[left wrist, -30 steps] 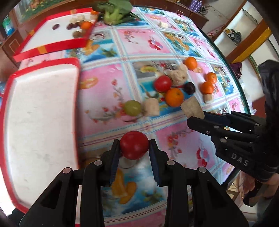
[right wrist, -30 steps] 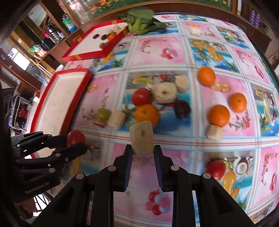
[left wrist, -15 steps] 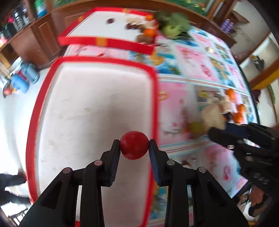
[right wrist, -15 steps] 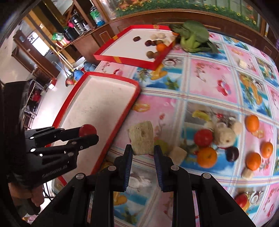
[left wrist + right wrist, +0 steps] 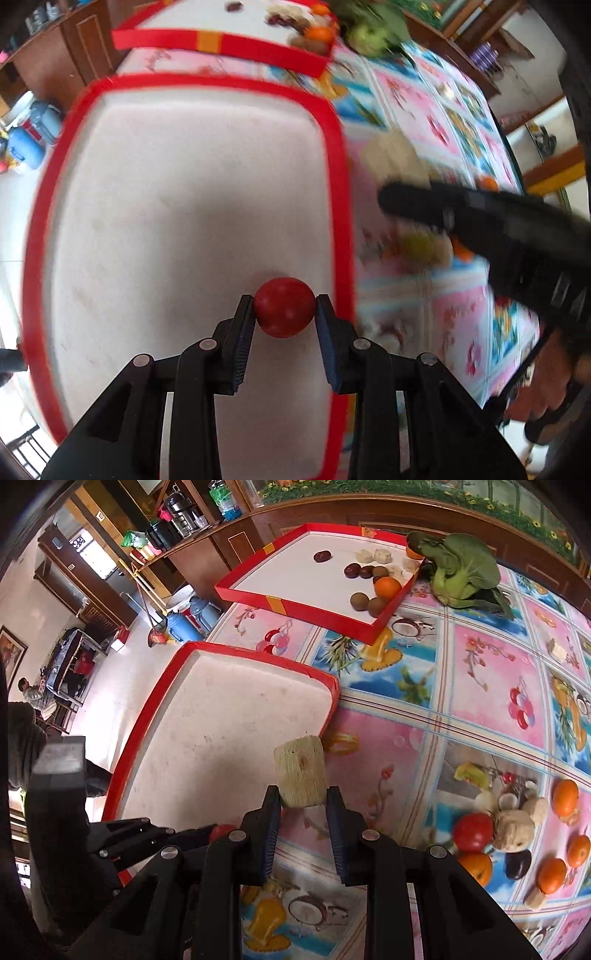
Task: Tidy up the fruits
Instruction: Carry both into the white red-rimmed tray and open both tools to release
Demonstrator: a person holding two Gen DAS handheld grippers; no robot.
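Note:
My left gripper (image 5: pixel 284 309) is shut on a red tomato (image 5: pixel 283 307) and holds it over the near right part of the empty red-rimmed white tray (image 5: pixel 334 155). My right gripper (image 5: pixel 302 798) is shut on a pale tan cut fruit chunk (image 5: pixel 301 772) and holds it above the tablecloth, just right of that tray's rim (image 5: pixel 325 677). In the right wrist view the left gripper (image 5: pixel 207 832) with the tomato (image 5: pixel 221 831) shows at lower left. In the left wrist view the right gripper (image 5: pixel 391 199) is blurred, with the chunk (image 5: pixel 393 157) at its tip.
A second red tray (image 5: pixel 295 605) at the back holds several small fruits. A green leafy vegetable (image 5: pixel 460 570) lies beside it. Oranges (image 5: pixel 564 797), a tomato (image 5: pixel 473 831), a dark plum (image 5: pixel 518 864) and pale chunks (image 5: pixel 515 829) lie on the tablecloth at right. The table edge is left of the trays.
Both grippers have swung left from the fruit pile. The left one has carried the tomato over the near tray. The right one has brought the chunk up to the tray's right rim.

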